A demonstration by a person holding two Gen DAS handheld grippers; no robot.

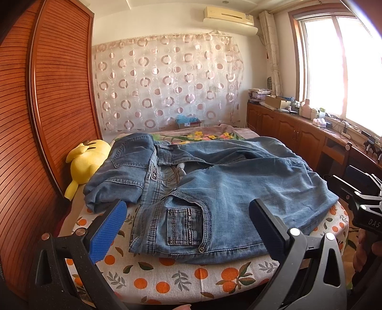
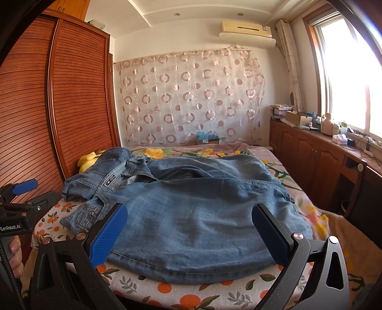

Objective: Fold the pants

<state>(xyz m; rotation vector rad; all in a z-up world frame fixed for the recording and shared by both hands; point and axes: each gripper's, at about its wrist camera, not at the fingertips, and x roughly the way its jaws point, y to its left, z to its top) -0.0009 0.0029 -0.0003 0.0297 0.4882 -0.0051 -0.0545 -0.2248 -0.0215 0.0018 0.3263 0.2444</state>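
Jeans [image 1: 214,181] lie crumpled on the orange-print cloth [image 1: 167,281] on the bed, pocket tape reading "FASHION"; left gripper [image 1: 188,229], marked "GenRobot.AI", and right gripper [image 2: 191,233] both gape wide, holding nothing, just short of the denim

we see a bedroom. a big brown wooden wardrobe [image 1: 47,95] stands on the left. a thin curtain with pink circles [image 1: 167,81] hangs on the back wall. an air conditioner [image 1: 229,15] sits high above it. bright sun comes through the window [image 2: 346,71] on the right. low wooden cabinets [image 1: 286,128] run under the window, with small things on top.
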